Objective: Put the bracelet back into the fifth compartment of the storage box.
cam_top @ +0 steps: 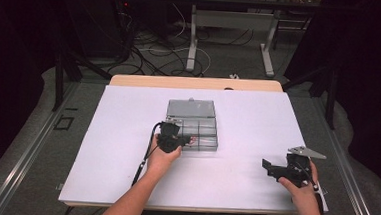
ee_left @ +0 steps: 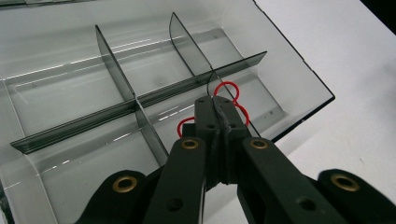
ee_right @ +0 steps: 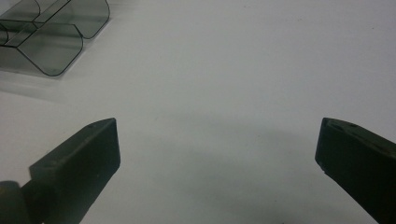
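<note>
My left gripper [ee_left: 219, 105] has its jaws pressed tight together on a thin red rubber band [ee_left: 227, 88], whose loops stick out past the tips and to either side, and it hangs over the front corner compartment of the smoky clear plastic organiser box [ee_left: 299, 100] with its open lid lying flat behind; in the high view that box [cam_top: 193, 110] sits in the middle of the white table sheet [cam_top: 258, 116] with my left gripper [cam_top: 174, 136] at its near edge. The band is limp and pinched at one small spot, so I judge it could slide out of the pads if I jerk, or snag on the dark upright divider [ee_left: 205, 81] right under the tips and spring into the neighbouring cell or out onto the sheet. If I let go while a loop is still draped over that divider, it may straddle two compartments. Pressing down could also shove the light box. My right gripper [cam_top: 282, 172] rests well apart near the right edge, jaws spread wide with nothing between them, so it is not steadying the box.
</note>
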Motion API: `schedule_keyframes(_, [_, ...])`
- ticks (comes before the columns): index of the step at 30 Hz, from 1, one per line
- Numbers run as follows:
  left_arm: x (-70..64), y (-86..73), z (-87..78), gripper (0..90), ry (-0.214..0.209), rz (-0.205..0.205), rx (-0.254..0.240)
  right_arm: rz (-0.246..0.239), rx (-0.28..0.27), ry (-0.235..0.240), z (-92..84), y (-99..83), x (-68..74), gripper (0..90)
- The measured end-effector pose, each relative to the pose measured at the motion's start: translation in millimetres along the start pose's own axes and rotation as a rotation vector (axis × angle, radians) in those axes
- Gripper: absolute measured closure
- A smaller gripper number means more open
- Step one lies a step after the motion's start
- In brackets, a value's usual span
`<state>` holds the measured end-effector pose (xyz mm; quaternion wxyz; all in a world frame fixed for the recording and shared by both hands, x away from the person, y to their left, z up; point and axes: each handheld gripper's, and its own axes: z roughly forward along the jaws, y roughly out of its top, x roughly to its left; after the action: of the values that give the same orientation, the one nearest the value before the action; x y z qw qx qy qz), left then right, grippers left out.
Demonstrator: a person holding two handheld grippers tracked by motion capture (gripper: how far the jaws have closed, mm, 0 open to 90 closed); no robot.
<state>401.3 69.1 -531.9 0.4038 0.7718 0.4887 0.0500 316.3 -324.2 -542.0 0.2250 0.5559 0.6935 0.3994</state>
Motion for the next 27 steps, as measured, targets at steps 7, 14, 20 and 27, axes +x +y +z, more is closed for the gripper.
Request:
schedule_keyframes(7, [0.9,0.2,-0.3,84.7,-0.016,-0.011,-0.004,-0.002,0.004,0.006,-0.4,0.1,-0.3,0.0])
schedule_keyframes(14, [0.3,0.7,-2.8,78.6,-0.031,-0.012,-0.017,-0.002,0.007,0.01,-0.5,0.2,-0.4,0.0])
schedule_keyframes(20, [2.5,1.7,-4.3,74.0,-0.03,-0.023,-0.025,0.005,0.011,0.01,-0.2,-0.1,-1.5,0.0])
schedule_keyframes(27, [4.2,2.7,-7.0,66.3,-0.04,-0.041,-0.032,0.011,0.003,0.002,1.7,-1.2,-1.9,0.0])
